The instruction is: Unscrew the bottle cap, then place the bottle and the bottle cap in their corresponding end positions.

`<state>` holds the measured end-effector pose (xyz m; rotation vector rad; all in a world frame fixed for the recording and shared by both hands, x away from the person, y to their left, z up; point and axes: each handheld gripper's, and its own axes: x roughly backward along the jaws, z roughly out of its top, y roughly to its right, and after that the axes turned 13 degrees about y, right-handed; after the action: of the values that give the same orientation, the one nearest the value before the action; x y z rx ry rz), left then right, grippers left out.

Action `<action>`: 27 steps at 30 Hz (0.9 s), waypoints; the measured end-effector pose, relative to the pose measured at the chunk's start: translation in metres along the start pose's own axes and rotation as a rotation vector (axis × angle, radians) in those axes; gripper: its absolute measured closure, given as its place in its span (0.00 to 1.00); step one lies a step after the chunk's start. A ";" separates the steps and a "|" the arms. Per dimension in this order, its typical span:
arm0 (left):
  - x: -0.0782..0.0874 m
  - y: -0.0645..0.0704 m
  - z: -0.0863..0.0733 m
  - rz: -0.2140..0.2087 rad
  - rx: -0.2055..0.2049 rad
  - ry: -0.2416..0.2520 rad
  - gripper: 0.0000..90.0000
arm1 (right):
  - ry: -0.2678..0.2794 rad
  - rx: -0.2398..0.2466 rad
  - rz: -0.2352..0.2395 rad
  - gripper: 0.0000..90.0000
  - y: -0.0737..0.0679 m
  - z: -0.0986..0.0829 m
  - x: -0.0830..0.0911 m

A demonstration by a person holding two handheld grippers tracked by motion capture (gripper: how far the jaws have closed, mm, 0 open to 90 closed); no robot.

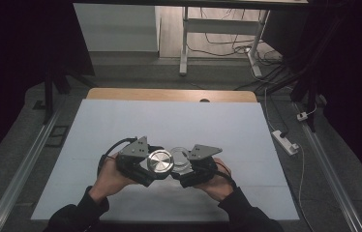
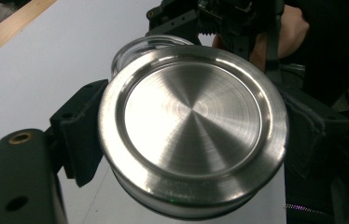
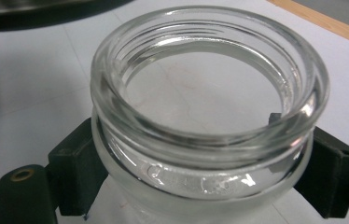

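Left claw [image 1: 156, 170]: closed on the rim of the metal lid [image 2: 191, 126], lid face tilted toward the camera, held above the worktop [image 1: 169, 121].
Right claw [image 1: 185, 170]: clamped on the glass jar [image 3: 205, 135] below its threaded neck, mouth open and empty.
Gap: lid just beside the jar mouth, not seated.
Advice: level the lid, centre it over the threads, lower gently, then turn; a tilted start would likely cross-thread.

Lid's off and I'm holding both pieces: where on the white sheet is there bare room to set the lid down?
Bare sheet lies left of the left claw, right of the right claw and toward the wooden table edge. The middle is crowded: round brushed-metal lid beside the clear glass jar.
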<state>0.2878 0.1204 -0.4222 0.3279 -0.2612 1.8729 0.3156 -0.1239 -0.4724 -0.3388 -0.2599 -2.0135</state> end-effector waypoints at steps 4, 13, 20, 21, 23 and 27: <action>0.001 0.002 -0.001 0.000 0.001 0.000 0.21 | 0.005 -0.005 -0.013 0.16 0.004 0.001 0.000; 0.002 0.006 -0.003 -0.003 -0.001 0.007 0.21 | 0.012 -0.015 -0.038 0.16 0.014 0.004 0.001; 0.000 0.007 -0.008 -0.004 -0.001 0.001 0.21 | 0.010 -0.017 -0.050 0.16 0.020 0.006 -0.002; -0.001 0.008 -0.010 -0.005 0.001 0.000 0.21 | 0.008 -0.017 -0.054 0.16 0.021 0.006 -0.003; -0.002 0.008 -0.011 -0.005 0.000 0.002 0.21 | 0.007 -0.018 -0.055 0.16 0.022 0.006 -0.004; -0.004 0.010 -0.015 -0.004 -0.009 0.002 0.21 | 0.007 -0.020 -0.063 0.16 0.024 0.006 -0.005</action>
<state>0.2785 0.1191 -0.4375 0.3200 -0.2672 1.8676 0.3402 -0.1283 -0.4677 -0.3398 -0.2494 -2.0800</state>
